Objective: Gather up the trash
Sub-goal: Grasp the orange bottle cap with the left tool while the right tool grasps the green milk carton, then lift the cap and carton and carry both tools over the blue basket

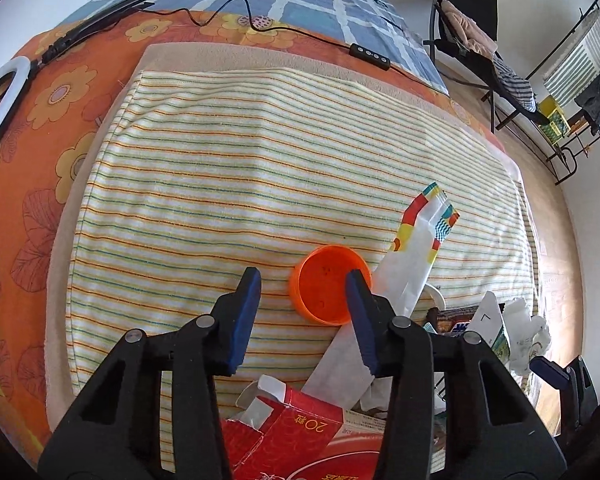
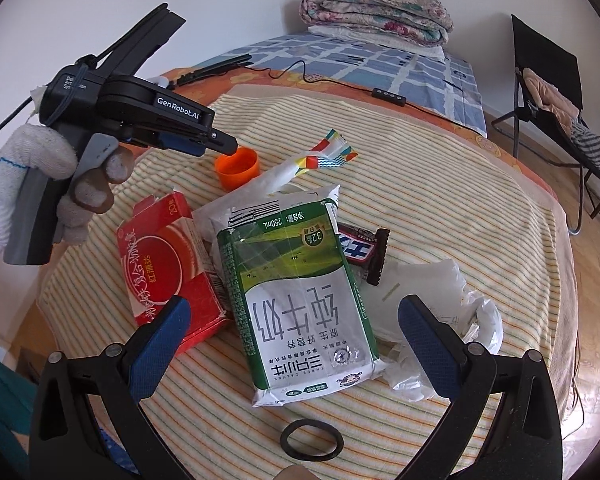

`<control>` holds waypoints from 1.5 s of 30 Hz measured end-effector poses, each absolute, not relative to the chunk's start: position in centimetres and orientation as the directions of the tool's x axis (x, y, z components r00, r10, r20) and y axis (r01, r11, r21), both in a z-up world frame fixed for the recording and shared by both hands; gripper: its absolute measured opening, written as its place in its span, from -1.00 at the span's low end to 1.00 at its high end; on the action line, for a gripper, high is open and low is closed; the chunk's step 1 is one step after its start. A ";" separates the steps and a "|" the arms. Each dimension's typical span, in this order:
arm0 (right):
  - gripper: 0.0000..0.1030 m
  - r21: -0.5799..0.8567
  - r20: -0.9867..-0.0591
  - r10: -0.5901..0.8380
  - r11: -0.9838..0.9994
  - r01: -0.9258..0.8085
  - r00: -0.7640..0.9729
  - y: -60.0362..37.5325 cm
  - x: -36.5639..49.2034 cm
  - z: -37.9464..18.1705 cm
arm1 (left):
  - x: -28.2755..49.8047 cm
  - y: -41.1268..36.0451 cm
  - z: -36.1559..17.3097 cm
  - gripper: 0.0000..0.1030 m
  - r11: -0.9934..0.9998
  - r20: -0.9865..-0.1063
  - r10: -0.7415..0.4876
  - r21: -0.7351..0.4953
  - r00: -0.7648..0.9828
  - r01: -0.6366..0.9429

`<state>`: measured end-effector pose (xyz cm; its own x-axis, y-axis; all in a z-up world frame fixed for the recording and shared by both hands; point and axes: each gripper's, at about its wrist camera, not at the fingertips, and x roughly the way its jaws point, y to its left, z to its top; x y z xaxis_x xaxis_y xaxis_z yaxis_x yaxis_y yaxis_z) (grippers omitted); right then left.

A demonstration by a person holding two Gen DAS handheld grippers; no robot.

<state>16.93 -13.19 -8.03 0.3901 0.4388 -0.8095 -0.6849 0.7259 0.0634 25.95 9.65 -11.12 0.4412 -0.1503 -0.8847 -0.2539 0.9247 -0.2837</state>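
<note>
Left wrist view: the left tongs stand partly open over the striped towel, holding nothing. Their right pad sits at the rim of the orange cap, the other pad is well apart from it, so no grip yet. Just beside the cap on the right lies a white paper sleeve w/ coloured end; below the cap, nearer the camera, a red carton.

Right wrist view: the right tongs are wide open and empty, hanging above the milk pouch. Around the pouch: red carton to its left, choc bar wrapper and crumpled white plastic to its right, black ring below, orange cap beyond.

Progress, judged: approx. nil. All the trash lies on the towel, no bin or bag in view; every piece remains to collect.
</note>
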 end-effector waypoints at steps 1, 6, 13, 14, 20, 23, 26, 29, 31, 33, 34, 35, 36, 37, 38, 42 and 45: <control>0.99 0.061 -0.811 0.438 0.722 -0.689 0.387 -13.0 17.0 -8.1 | 26.1 9.5 -11.3 -0.17 0.926 -0.886 -0.151 -0.282 0.438 -0.250; 0.99 0.014 -0.820 0.417 0.700 -0.714 0.392 -12.0 17.0 -8.8 | 26.8 9.6 -12.4 -0.44 0.922 -0.890 -0.162 -0.290 0.427 -0.256; 0.99 -0.030 -0.844 0.368 0.694 -0.719 0.390 -11.4 17.3 -10.3 | 27.0 10.1 -13.2 -0.73 0.913 -0.890 -0.159 -0.298 0.428 -0.280; 0.99 -0.024 -0.847 0.368 0.696 -0.718 0.384 -11.5 17.4 -10.4 | 27.0 10.2 -13.2 -0.73 0.914 -0.889 -0.155 -0.295 0.430 -0.280; 0.99 -0.020 -0.856 0.362 0.691 -0.723 0.369 -11.3 17.3 -10.9 | 27.3 10.2 -13.1 -0.82 0.915 -0.884 -0.142 -0.289 0.444 -0.282; 0.93 -0.025 -0.850 0.369 0.685 -0.728 0.376 -11.2 17.0 -10.8 | 27.3 10.2 -13.0 -0.83 0.914 -0.883 -0.138 -0.288 0.449 -0.285; 0.72 -0.019 -0.850 0.374 0.682 -0.731 0.372 -11.1 17.0 -10.7 | 27.3 10.2 -12.8 -0.83 0.915 -0.881 -0.135 -0.286 0.454 -0.283; 0.65 -0.003 -0.847 0.385 0.687 -0.727 0.367 -11.4 17.1 -10.6 | 27.2 10.1 -12.6 -0.83 0.917 -0.879 -0.132 -0.284 0.458 -0.281; 0.62 0.014 -0.845 0.395 0.690 -0.723 0.360 -11.6 17.3 -10.5 | 27.1 10.1 -12.5 -0.84 0.917 -0.878 -0.130 -0.283 0.461 -0.280; 0.60 0.030 -0.843 0.405 0.692 -0.721 0.353 -11.8 17.5 -10.4 | 27.0 10.0 -12.3 -0.84 0.918 -0.877 -0.128 -0.282 0.464 -0.280; 0.59 0.035 -0.842 0.407 0.695 -0.718 0.353 -11.9 17.6 -10.4 | 26.9 10.0 -12.1 -0.84 0.918 -0.876 -0.127 -0.281 0.466 -0.280; 0.58 0.041 -0.841 0.411 0.698 -0.715 0.353 -12.1 17.6 -10.3 | 26.9 10.0 -12.0 -0.84 0.917 -0.874 -0.127 -0.283 0.468 -0.280; 0.57 0.048 -0.839 0.415 0.701 -0.711 0.352 -12.2 17.7 -10.2 | 26.7 10.0 -11.8 -0.84 0.917 -0.873 -0.125 -0.283 0.471 -0.280; 0.56 0.055 -0.837 0.419 0.704 -0.708 0.351 -12.3 17.8 -10.1 | 26.6 9.9 -11.7 -0.84 0.918 -0.872 -0.123 -0.281 0.473 -0.281; 0.55 0.063 -0.834 0.425 0.706 -0.705 0.351 -12.4 17.8 -10.0 | 26.6 9.9 -11.5 -0.85 0.919 -0.871 -0.121 -0.280 0.476 -0.279; -0.04 0.079 -0.830 0.430 0.721 -0.688 0.355 -12.9 18.2 -9.5 | 26.4 9.9 -10.9 -0.85 0.922 -0.869 -0.110 -0.271 0.483 -0.278; -0.03 0.083 -0.838 0.430 0.709 -0.700 0.336 -12.8 18.4 -9.4 | 26.3 9.9 -10.9 -0.85 0.919 -0.869 -0.115 -0.277 0.482 -0.281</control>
<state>18.44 -12.81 -9.42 0.3361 0.4302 -0.8378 -0.7004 0.7089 0.0831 26.25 9.90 -10.89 0.4817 -0.1147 -0.8688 -0.2812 0.9187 -0.2773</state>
